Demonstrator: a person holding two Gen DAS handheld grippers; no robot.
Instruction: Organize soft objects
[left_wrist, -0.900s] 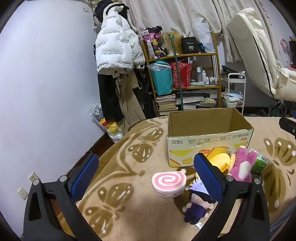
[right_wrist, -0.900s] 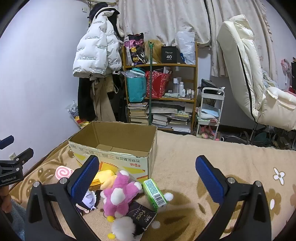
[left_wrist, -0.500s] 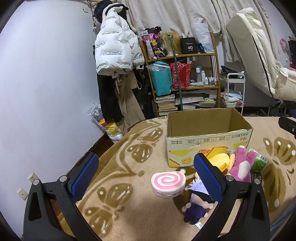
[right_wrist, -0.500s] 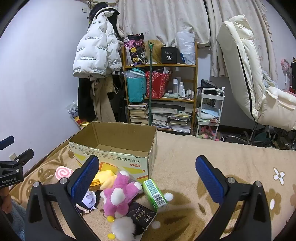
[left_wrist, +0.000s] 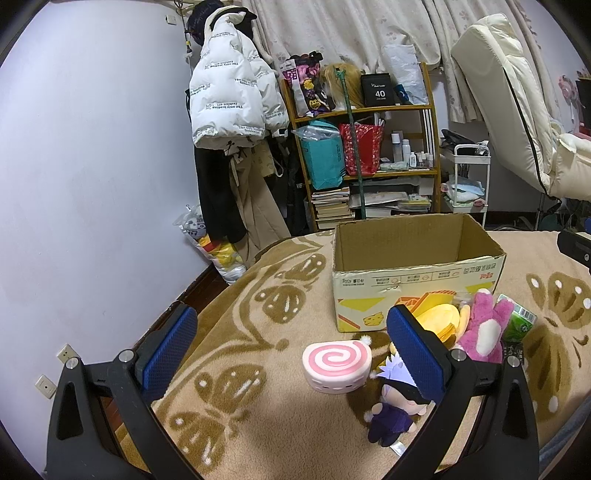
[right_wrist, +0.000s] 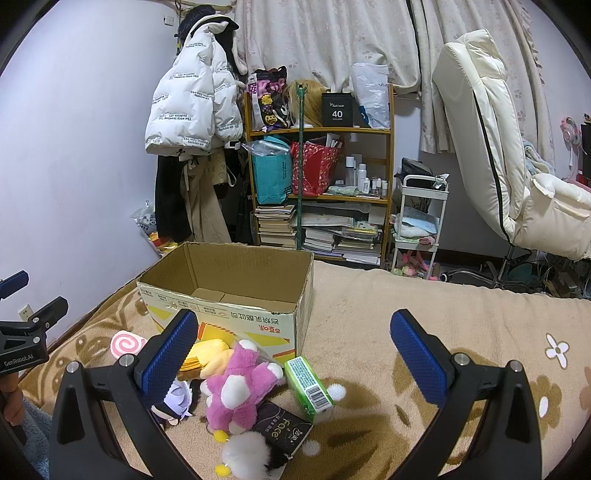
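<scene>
Step in hand, by my reading: pre-grasp, nothing packed yet. Cardboard box (right_wrist: 225, 291) sits on the bed blanket (right_wrist: 406, 314), open-topped, interior bare as far as visible.

Left hand-held gripper (left_wrist: 291, 350): released, jaws wide apart, holding nothing, hovering above blanket. Pink swirl cushion (left_wrist: 337, 360) lies between its fingers in the left wrist view, contact none. Purple-haired doll (left_wrist: 395, 410) just beside cushion, partly hidden behind right finger pad.

Right hand-held gripper (right_wrist: 291, 350): released too, empty, raised over the pile.

Soft items clustered on blanket against box front wall: pink plush (right_wrist: 240, 387), yellow plush (right_wrist: 207, 352), white pom-pom toy (right_wrist: 245, 456). Also green packet (right_wrist: 308, 387) and dark "Face" pack (right_wrist: 280, 430), touching the pink plush; whether they count as soft, cannot tell.

Next move, judged: left unit lowers onto swirl cushion, closes gently, lifts over box rim, releases inside. Right unit nearest pink plush.

Risks: cushion squashes and slips; plush limb may drag adjoining packets along.
</scene>
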